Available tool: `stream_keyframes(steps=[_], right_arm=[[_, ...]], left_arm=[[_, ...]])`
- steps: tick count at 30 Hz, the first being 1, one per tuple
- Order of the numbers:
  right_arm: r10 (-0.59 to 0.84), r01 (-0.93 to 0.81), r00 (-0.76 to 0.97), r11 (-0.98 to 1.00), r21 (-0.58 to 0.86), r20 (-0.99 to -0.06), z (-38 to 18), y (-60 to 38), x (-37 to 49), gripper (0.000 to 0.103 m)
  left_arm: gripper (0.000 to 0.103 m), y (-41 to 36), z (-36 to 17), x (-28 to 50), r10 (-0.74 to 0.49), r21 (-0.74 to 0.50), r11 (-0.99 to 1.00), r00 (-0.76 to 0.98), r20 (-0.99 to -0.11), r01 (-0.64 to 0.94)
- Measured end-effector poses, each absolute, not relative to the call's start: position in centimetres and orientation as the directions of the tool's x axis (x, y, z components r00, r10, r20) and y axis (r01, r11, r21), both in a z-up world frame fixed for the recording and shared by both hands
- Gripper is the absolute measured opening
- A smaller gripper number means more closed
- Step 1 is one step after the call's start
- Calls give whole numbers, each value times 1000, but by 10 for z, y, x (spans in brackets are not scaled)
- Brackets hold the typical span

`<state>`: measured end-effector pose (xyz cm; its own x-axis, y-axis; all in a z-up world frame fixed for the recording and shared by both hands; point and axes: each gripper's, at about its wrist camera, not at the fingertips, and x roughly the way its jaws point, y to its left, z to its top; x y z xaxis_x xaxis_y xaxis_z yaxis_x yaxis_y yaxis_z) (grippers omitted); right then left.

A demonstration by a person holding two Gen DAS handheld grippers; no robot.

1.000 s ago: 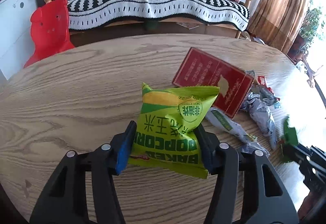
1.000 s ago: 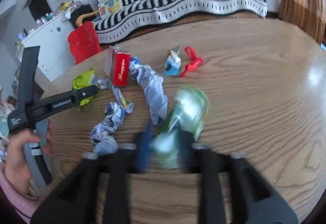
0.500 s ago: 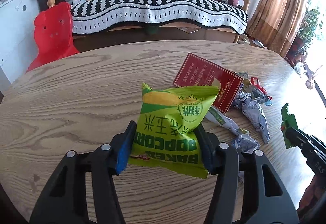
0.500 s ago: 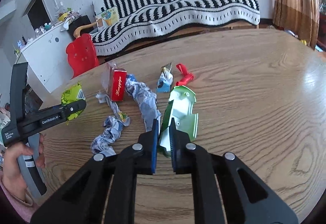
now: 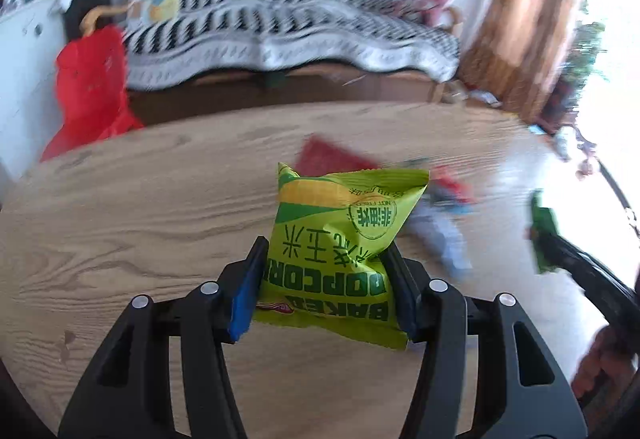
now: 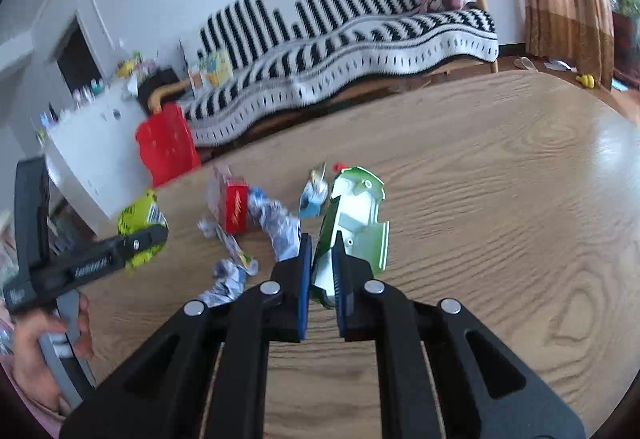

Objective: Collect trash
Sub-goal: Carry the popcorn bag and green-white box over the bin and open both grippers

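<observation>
The left gripper (image 5: 324, 279) is clenched on a yellow-green baked popcorn bag (image 5: 340, 239), held above the wooden table (image 5: 140, 207). The right gripper (image 6: 322, 271) pinches a flattened green-and-white carton (image 6: 356, 223) on edge between its blue pads.

Only the right wrist view shows the leftover heap sharply: a red box (image 6: 236, 209), crumpled silvery wrappers (image 6: 276, 223) and a small blue packet (image 6: 310, 199), close together left of the carton (the left wrist view smears them). That view also shows bare tabletop to the right, out to the rounded edge.
</observation>
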<state>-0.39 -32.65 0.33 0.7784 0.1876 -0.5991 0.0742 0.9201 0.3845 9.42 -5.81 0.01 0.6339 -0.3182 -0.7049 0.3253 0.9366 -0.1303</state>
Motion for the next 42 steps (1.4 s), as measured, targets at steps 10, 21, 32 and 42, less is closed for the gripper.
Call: stream_keyframes(steps=[10, 21, 32, 42], right_arm=[[81, 218, 832, 862, 457, -549, 60, -469, -161, 11], [106, 516, 676, 639, 570, -730, -44, -605, -315, 11], [174, 627, 571, 539, 563, -802, -140, -614, -331, 11], [192, 609, 581, 543, 579, -791, -137, -619, -327, 11]], left_arm=[[55, -242, 44, -56, -633, -222, 686, 417, -653, 693], [55, -423, -87, -184, -533, -386, 470, -93, -841, 794], [55, -434, -160, -179, -389, -349, 560, -133, -911, 752], [55, -442, -165, -172, -395, -378, 553, -166, -904, 742]])
